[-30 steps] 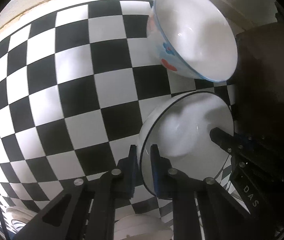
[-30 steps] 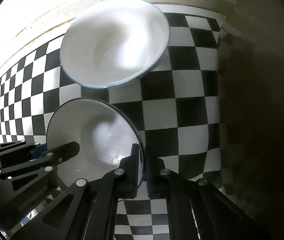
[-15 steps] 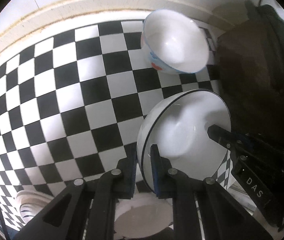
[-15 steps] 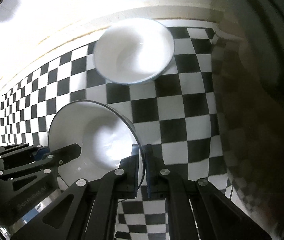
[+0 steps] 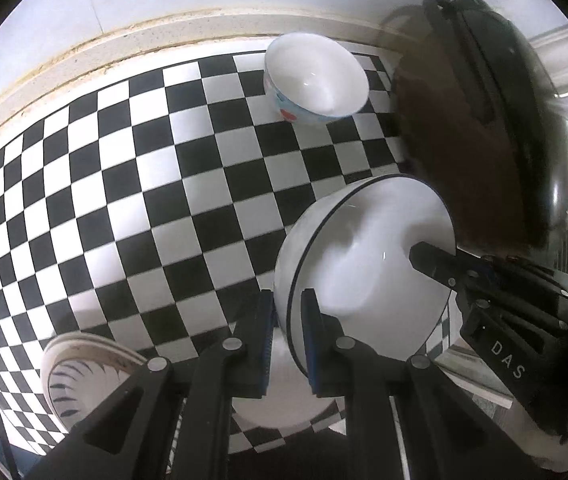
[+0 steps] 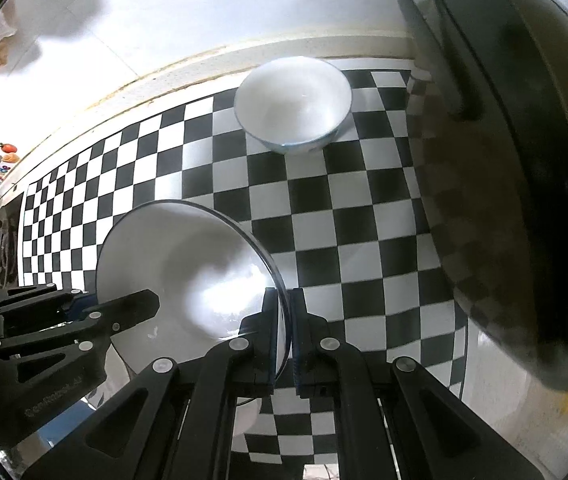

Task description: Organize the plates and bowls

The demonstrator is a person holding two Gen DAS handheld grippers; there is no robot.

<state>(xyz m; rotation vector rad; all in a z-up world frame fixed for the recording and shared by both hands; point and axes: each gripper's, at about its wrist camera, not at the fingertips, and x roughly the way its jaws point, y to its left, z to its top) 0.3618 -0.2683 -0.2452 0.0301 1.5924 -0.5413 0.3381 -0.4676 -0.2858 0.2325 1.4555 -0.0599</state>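
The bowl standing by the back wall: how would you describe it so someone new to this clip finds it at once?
Start from the checkered countertop and follow it to its far edge under the white wall. There, beside the dark wok, stands the small white bowl, alone and untouched. Unlike the black-rimmed bowl held by both grippers, it has a blue rim and red and blue marks outside.

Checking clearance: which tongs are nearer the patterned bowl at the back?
Cannot tell. Left tongs and right tongs grip opposite rim sides of the black-rimmed bowl, apart from the patterned bowl.
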